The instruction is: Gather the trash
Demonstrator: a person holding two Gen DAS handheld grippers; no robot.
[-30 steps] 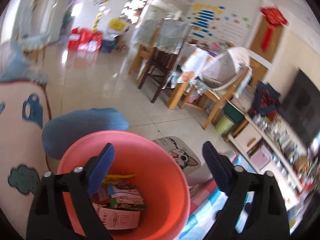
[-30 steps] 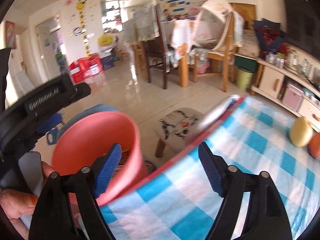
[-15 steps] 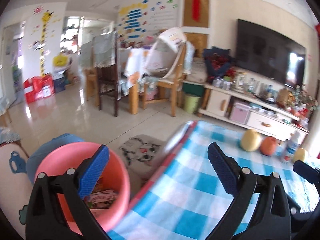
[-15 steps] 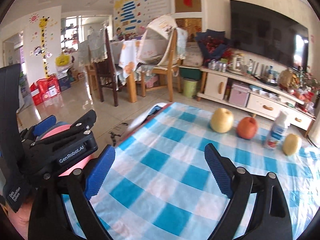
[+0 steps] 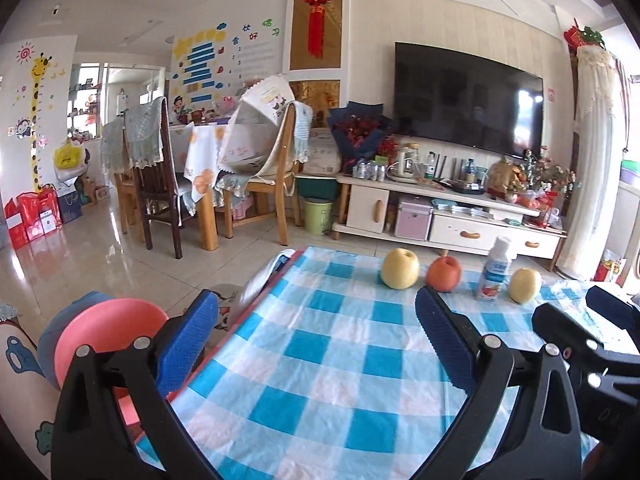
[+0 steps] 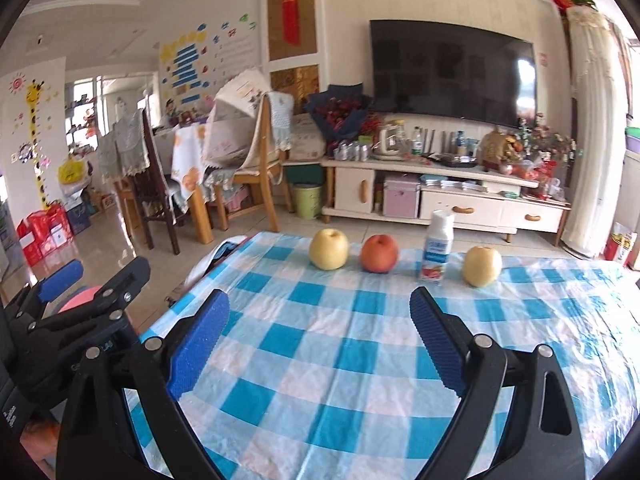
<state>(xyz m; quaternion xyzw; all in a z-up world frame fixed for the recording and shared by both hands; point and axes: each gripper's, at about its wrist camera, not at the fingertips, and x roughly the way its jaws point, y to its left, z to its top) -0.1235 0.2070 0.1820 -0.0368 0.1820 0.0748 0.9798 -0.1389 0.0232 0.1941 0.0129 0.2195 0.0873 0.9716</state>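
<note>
A small white yogurt bottle stands upright at the far side of the blue checked tablecloth. My left gripper is open and empty over the cloth's left part. My right gripper is also open and empty, well short of the bottle. The pink bin stands on the floor off the table's left edge, partly behind my left finger; in the right wrist view only a sliver of the bin shows behind the left gripper's body.
Along the far edge with the bottle sit a yellow pear, a red apple and another yellow fruit. Beyond are a TV cabinet, dining chairs and a green floor bin.
Both grippers swung right, away from the pink bin, and now face across the table toward the fruit and bottle. Both stayed open and empty.
</note>
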